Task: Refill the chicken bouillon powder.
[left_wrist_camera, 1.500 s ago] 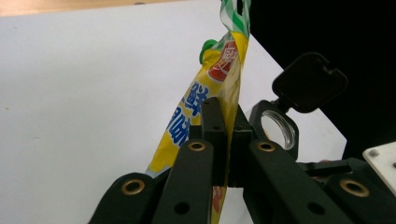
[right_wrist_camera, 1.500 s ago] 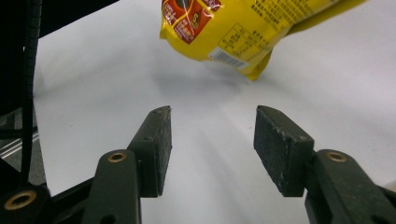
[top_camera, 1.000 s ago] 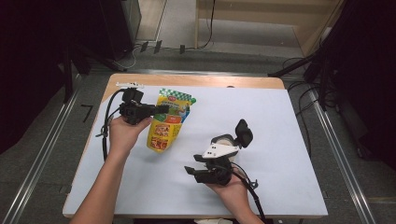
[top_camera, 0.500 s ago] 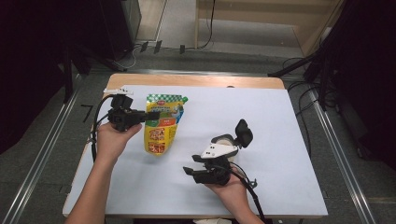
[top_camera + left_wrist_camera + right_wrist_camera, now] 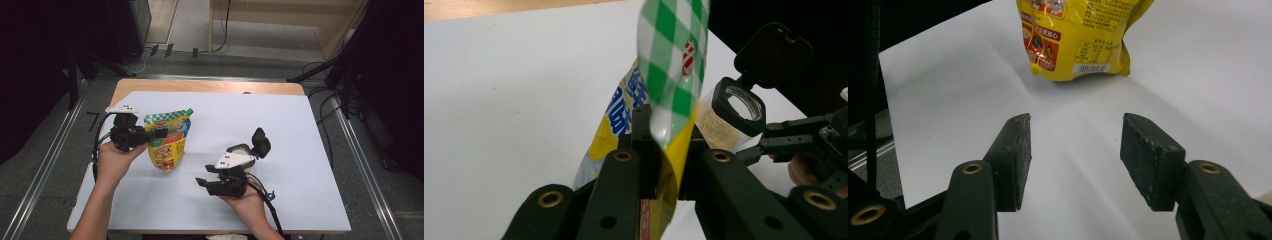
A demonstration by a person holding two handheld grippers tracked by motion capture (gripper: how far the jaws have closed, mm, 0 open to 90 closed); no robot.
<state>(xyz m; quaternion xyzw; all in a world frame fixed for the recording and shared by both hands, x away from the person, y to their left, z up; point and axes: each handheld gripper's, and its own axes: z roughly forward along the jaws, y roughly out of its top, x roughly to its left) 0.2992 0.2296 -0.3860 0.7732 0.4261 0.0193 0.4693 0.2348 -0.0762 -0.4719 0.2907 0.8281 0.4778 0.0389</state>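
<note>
– How's the left gripper set?

– Its jaws have just been opening a little, yet the pouch's checked top edge is still pinched between them.

– Which way does the pouch run?

– Long axis from that green-checked top toward the person; its bottom rests on the white sheet.

– And the right gripper?

– Spread, nothing between the jaws, well apart from the pouch. A flip-lid jar stands beside it. Open sheet lies beyond.

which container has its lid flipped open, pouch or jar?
The jar: black flip lid up, mouth showing. The yellow pouch has its top between the left tool's jaws.
</note>
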